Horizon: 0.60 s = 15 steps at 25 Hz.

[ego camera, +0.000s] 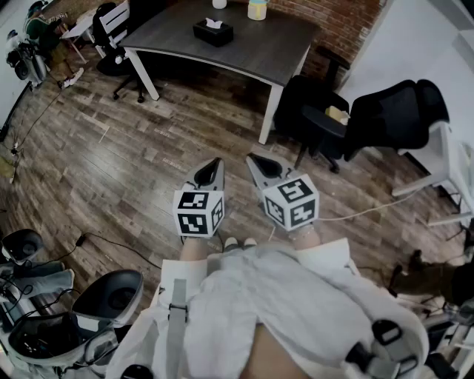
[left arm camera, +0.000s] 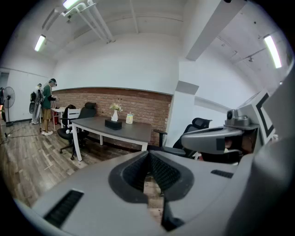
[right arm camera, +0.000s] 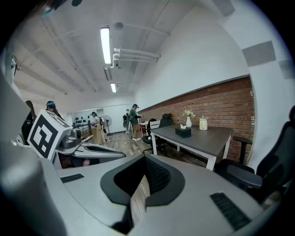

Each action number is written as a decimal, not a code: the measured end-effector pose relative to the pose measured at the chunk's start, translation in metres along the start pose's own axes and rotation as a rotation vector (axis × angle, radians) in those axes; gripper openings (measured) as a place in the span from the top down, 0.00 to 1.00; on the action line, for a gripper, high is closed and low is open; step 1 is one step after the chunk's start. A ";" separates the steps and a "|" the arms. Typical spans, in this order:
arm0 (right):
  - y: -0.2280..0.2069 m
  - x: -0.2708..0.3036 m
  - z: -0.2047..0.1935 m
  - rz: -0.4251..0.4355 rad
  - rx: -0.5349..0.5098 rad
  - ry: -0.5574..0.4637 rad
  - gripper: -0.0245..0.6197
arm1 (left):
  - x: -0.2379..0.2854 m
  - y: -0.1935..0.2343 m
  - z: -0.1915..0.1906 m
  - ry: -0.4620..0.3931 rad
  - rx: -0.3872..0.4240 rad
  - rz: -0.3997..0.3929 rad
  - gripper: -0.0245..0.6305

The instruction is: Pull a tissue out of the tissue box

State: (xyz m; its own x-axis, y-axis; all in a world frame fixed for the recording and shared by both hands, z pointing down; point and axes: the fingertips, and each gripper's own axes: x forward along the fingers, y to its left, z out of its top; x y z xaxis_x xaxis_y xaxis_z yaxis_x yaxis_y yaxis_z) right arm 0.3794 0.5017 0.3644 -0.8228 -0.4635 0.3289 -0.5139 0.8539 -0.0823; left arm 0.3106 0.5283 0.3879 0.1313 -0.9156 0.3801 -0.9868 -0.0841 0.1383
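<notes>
Grey plastic fills the bottom of both tool views. The left tool (left arm camera: 148,171) has its jaws pressed together with nothing between them, and the right tool (right arm camera: 140,186) is closed and empty in the same way. In the head view they sit side by side at lower centre, left tool (ego camera: 214,163) and right tool (ego camera: 256,160), over the wooden floor (ego camera: 126,163).

The task looks to be at its very start. The tissue box (ego camera: 213,32) stands well apart from both tools, on the dark counter (ego camera: 259,52) at the top of the frame, with a white tissue (ego camera: 214,23) poking from its slot. The next move probably calls for walking up to the counter, opening one tool and pinching that tissue; the other tool could steady the box.

Only the head view shows the stretch of floor between the tools and the counter. Only the tool views show the flowers in the vase (left arm camera: 115,114) beside the box (left arm camera: 113,124), and people (right arm camera: 133,120) standing far down the room.
</notes>
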 end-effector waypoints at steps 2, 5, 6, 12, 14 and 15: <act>0.000 0.002 -0.002 -0.001 -0.013 0.007 0.96 | 0.002 0.000 0.000 -0.001 0.007 0.000 0.95; -0.002 0.005 -0.002 0.001 -0.020 0.014 0.96 | 0.006 0.003 0.001 -0.001 0.006 -0.002 0.95; -0.002 0.007 -0.001 0.002 -0.019 0.015 0.96 | 0.007 0.004 0.002 0.000 0.001 -0.003 0.95; -0.006 0.013 -0.001 -0.007 -0.008 0.019 0.96 | 0.010 0.014 0.000 0.013 -0.017 0.004 0.95; -0.004 0.015 -0.001 -0.011 -0.006 0.016 0.96 | 0.009 0.016 -0.001 0.015 -0.012 0.001 0.95; -0.002 0.016 -0.001 -0.004 -0.001 0.008 0.96 | 0.008 0.018 -0.001 0.015 -0.008 -0.001 0.95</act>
State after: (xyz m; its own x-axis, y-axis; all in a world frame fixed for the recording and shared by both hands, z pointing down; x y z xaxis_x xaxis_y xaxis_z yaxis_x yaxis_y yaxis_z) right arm 0.3672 0.4931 0.3703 -0.8186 -0.4651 0.3370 -0.5170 0.8523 -0.0796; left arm 0.2944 0.5196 0.3947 0.1336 -0.9095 0.3936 -0.9859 -0.0817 0.1460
